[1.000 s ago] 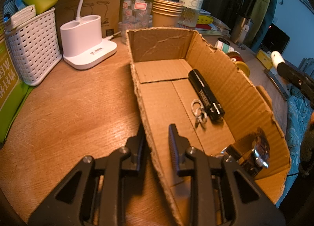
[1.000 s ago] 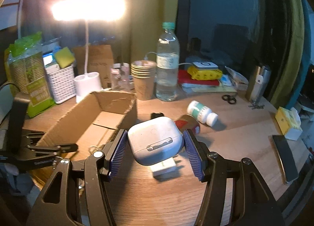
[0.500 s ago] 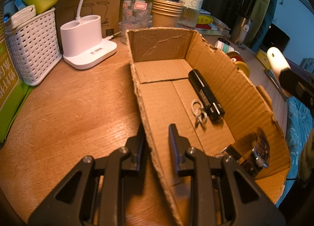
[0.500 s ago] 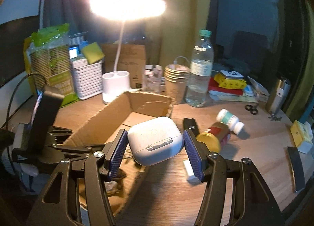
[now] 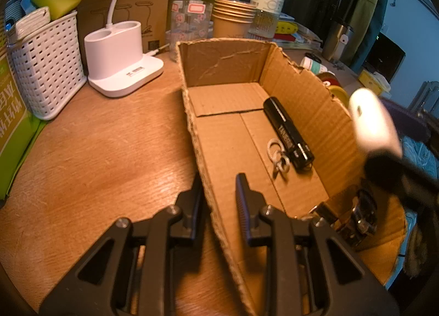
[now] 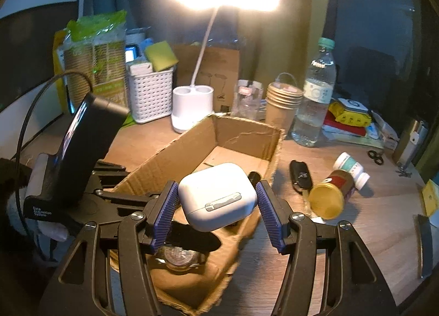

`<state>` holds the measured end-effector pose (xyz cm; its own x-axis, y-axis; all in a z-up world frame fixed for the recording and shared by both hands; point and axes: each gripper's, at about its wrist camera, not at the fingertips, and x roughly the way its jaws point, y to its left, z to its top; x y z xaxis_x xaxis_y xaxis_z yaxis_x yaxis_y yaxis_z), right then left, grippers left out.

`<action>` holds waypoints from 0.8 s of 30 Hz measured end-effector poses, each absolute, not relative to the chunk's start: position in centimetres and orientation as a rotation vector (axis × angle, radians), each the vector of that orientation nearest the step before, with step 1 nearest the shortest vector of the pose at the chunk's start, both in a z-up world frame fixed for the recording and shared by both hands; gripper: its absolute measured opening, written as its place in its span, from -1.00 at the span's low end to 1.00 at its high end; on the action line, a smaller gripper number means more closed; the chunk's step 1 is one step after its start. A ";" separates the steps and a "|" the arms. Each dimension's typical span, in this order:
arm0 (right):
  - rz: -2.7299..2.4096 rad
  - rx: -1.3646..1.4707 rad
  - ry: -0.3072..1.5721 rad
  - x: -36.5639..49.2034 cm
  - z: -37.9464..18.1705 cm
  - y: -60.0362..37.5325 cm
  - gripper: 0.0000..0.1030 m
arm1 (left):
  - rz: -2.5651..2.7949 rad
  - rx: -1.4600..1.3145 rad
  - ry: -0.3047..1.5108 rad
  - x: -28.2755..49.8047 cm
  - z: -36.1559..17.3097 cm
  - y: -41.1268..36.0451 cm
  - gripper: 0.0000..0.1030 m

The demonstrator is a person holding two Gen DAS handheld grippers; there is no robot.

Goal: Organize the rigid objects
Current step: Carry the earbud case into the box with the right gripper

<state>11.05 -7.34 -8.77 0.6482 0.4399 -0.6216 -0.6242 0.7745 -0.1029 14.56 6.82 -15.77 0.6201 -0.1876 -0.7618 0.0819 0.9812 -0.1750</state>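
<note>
Cardboard box: left tongs pinch its near wall. Right tongs clamp one white case above it; below lie one torch and one watch.

Both grippers were black plastic frames with silver screws; the right gripper had ribbed blue pads, the left gripper had dark ones.
</note>
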 end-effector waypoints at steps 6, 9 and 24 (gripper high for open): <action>0.632 -0.350 0.645 11.0 -9.7 -6.4 0.20 | -0.155 -0.127 0.889 14.5 -15.8 6.8 -0.53; 0.639 -0.351 0.653 11.0 -9.9 -6.3 0.20 | -0.155 -0.127 0.889 14.5 -15.8 6.8 -0.53; 0.630 -0.351 0.666 11.3 -10.0 -6.2 0.20 | -0.155 -0.128 0.890 14.5 -15.8 6.8 -0.53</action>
<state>11.27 -6.22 -9.96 0.6125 0.4259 -0.6659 -0.6412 0.7603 -0.1035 14.52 6.77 -15.80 0.6198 -0.1875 -0.7620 0.0811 0.9811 -0.1755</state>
